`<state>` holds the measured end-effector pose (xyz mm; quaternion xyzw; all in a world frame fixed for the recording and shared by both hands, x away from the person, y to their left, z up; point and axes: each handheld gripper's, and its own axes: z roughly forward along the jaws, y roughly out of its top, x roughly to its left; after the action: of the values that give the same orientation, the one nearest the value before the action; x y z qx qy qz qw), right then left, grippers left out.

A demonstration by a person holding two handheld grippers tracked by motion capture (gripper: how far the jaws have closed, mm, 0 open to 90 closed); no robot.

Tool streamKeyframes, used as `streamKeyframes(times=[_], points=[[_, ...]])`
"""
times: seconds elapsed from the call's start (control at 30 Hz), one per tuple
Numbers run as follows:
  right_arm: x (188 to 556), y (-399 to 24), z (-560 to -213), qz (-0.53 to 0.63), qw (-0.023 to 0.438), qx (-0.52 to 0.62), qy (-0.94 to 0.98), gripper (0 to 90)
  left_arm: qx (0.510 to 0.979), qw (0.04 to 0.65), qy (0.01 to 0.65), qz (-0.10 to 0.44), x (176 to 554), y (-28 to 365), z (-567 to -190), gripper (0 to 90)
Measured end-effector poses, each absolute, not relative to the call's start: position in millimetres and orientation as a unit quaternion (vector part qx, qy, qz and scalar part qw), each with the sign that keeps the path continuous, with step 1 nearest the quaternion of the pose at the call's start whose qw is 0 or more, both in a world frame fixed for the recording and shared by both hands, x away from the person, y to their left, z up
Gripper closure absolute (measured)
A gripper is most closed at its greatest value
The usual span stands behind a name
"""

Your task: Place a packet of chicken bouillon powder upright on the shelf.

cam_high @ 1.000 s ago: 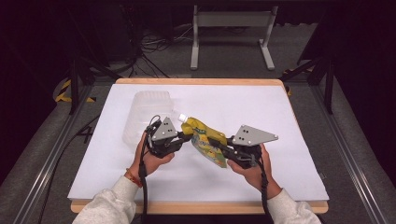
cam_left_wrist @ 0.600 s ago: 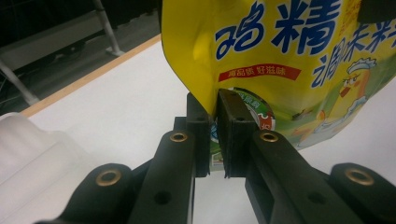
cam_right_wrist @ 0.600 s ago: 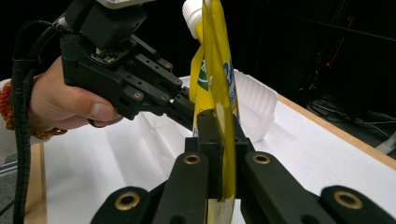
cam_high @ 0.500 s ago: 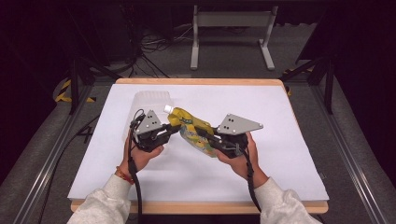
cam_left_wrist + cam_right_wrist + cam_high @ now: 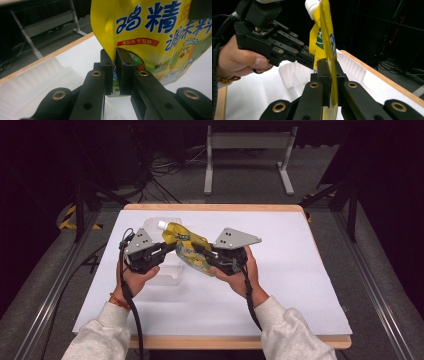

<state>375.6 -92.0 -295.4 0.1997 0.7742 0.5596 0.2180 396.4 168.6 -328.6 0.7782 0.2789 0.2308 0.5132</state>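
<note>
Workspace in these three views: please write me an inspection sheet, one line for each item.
Surface: white sheet on a wood-edged table.
Job's things: yellow spouted pouch held up between both grippers, white cap on; clear plastic tray on the sheet under it.
Clutter: nothing seen.
Grippers: left hand-held gripper shut on the pouch's edge; right hand-held gripper shut on the opposite edge.
Cables: one black cable trails from the left gripper, another from the right; more lie on the floor behind the table.
Surroundings: dark room, grey metal stand beyond the table, metal rails at both sides.
</note>
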Motion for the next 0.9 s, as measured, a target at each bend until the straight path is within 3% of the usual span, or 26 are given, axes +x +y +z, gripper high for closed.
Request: streamKeyframes(times=[0.9], points=[[417,-29,-308,0.558,0.197,0.194,0.782,89.4,0.746,0.515,0.338,0.253,407,230,-336,86.4]])
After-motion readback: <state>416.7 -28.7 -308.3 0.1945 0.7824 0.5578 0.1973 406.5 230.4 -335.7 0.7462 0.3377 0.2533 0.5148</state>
